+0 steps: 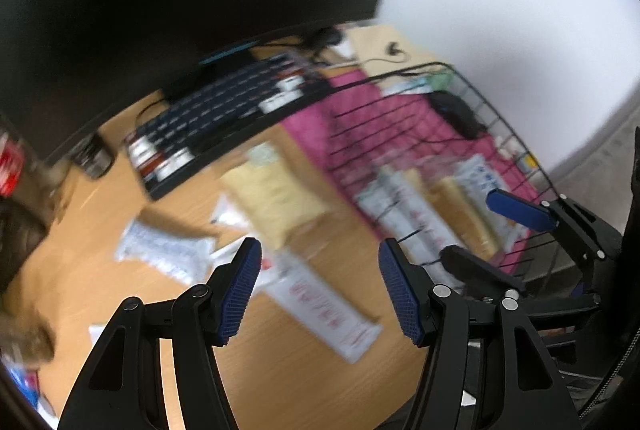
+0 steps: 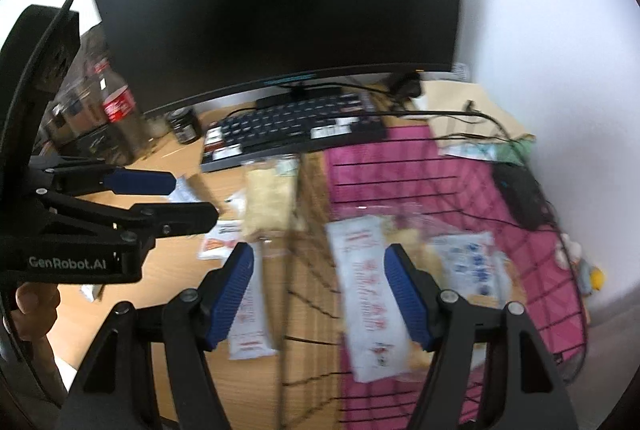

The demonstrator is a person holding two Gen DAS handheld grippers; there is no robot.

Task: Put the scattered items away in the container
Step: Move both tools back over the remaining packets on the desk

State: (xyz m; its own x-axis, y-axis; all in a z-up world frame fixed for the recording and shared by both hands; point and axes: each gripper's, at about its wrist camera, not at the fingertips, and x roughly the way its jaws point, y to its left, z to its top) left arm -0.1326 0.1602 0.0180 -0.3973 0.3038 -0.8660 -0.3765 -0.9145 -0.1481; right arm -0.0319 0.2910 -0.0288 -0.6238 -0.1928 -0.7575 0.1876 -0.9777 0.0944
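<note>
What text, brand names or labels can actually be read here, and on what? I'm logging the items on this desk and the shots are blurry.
"GenRobot.AI": white lettering on the black body of the left gripper, seen from the right wrist view.
Red print on the long white packets: too blurred to read.
Blue print on the white packet in the wire basket: unreadable.
Red bottle label: unreadable.
Keyboard keycaps: unreadable.

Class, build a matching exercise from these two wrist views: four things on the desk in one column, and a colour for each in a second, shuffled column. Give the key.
Things:
1. wire basket
2. cloth under the basket
3. bottle, its label
4. desk

Colours:
A. red
B. light wood
C. black
D. pink

Pairs: 1-C, 2-D, 3-A, 4-B
</note>
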